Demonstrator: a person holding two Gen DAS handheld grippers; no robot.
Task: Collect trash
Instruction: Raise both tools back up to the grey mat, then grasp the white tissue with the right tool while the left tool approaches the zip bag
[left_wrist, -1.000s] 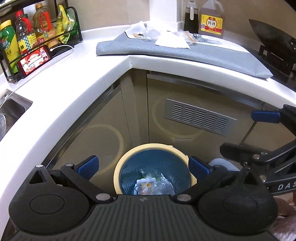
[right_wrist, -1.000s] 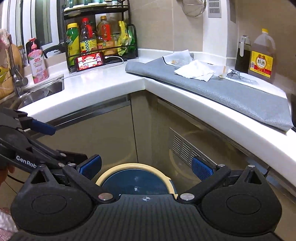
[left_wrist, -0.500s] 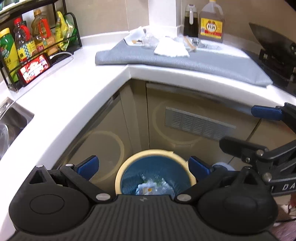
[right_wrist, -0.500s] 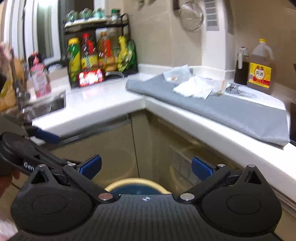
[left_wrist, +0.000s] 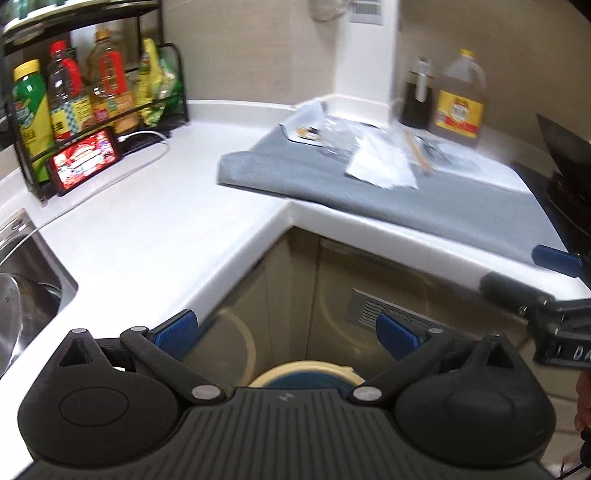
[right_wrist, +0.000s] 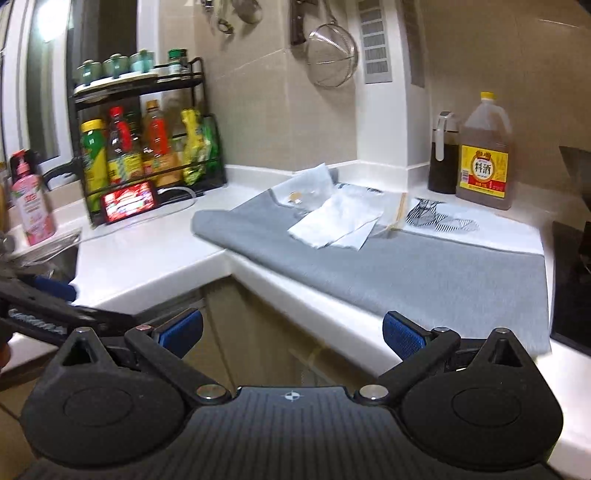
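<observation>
A round bin (left_wrist: 306, 373) with a cream rim and blue liner stands on the floor in the counter corner, mostly hidden under my left gripper (left_wrist: 286, 332), which is open and empty. My right gripper (right_wrist: 291, 330) is open and empty too, in front of the counter edge. On a grey mat (right_wrist: 424, 266) (left_wrist: 424, 206) lie trash items: a white tissue (right_wrist: 336, 221) (left_wrist: 384, 166), a clear wrapper (right_wrist: 306, 188) (left_wrist: 314, 129), a wooden stick (right_wrist: 400, 212) (left_wrist: 417, 151) and a black-patterned wrapper (right_wrist: 436, 218). The right gripper's fingers also show in the left wrist view (left_wrist: 554, 258).
A rack of bottles (right_wrist: 147, 147) (left_wrist: 85, 96) and a lit phone (right_wrist: 129, 201) (left_wrist: 86, 158) stand at the back left. A sink (left_wrist: 26, 288) is at the left. A cooking wine jug (right_wrist: 484, 155) and a dark bottle (right_wrist: 443, 155) stand in the back corner. A black stove (right_wrist: 572, 288) is at the right.
Both grippers have risen and tilted up from over the bin toward the countertop. The bin has dropped almost out of view. Both stay open and empty.
</observation>
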